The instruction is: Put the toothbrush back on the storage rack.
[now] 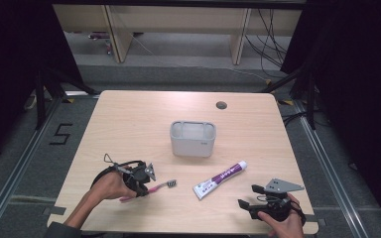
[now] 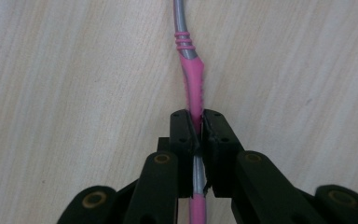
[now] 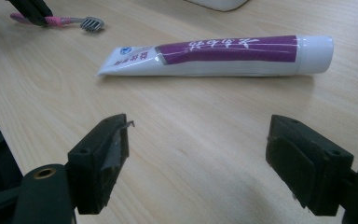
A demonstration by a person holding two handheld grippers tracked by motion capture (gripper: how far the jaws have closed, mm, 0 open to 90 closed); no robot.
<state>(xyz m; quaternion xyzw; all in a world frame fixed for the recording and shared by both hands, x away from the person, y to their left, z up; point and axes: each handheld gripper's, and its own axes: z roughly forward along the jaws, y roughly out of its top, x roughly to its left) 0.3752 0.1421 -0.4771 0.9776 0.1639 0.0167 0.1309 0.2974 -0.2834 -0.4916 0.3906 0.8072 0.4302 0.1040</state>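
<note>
We list the surface [image 1: 129, 124] first: pale wood, 1 cable hole near its far edge. Next, 1 grey holder [image 1: 192, 139], upright at the centre, open-topped and, as far as we can see, with nothing in it. Then 1 toothpaste tube [image 1: 221, 179], white and purple, flat on the surface, cap toward the far right, crimped end toward us. Smallest, 1 pink toothbrush [image 1: 151, 189] flat at the near left, bristles pointing right.

The left hand-held gripper [image 2: 196, 126] is clamped on the toothbrush handle, which runs straight out between its jaws. The right hand-held gripper [image 3: 198, 154] stands wide apart with nothing between its jaws; the tube lies just ahead of it, long axis across the gap, so we judge the right hand nearer the tube.
</note>
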